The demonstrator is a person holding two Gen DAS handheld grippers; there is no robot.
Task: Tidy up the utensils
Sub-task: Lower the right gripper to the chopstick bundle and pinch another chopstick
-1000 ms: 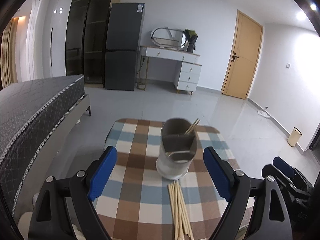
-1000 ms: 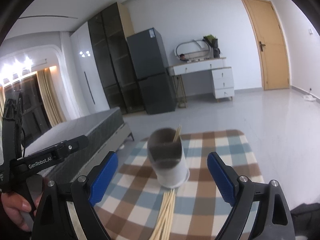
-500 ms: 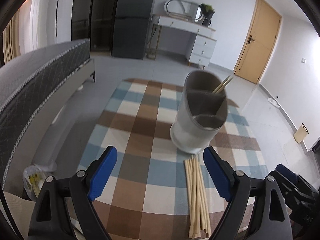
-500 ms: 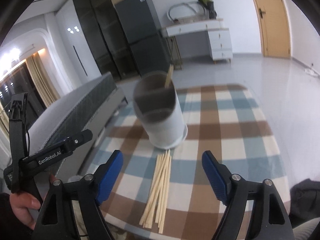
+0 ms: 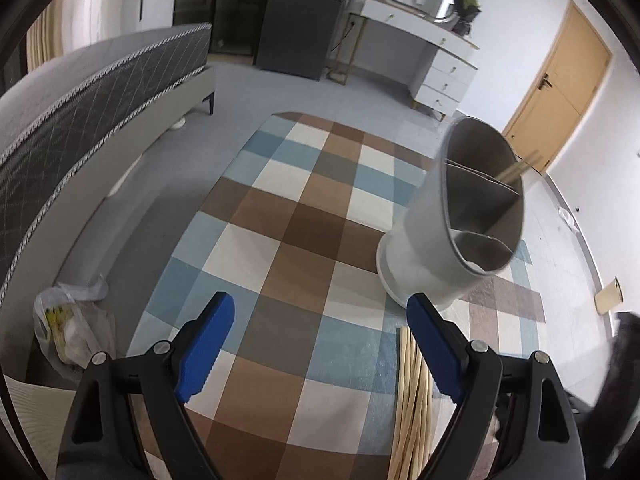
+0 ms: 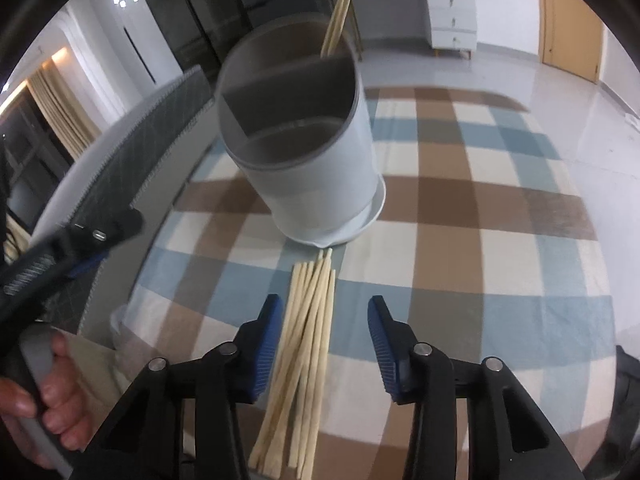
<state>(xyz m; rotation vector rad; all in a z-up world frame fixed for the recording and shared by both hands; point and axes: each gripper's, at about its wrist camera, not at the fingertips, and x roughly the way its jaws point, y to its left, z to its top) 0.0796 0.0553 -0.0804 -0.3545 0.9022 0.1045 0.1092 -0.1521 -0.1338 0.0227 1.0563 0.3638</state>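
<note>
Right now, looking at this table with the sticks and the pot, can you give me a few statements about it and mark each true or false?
1. The chopsticks lie loose on the checked cloth. True.
2. The grey holder is empty. False: chopsticks stand in its far compartment.
3. The holder lies on its side. False: it stands upright.
4. The right gripper is over the chopsticks, jaws closing around them. True.
5. The left gripper holds a chopstick. False: nothing is between its jaws.
</note>
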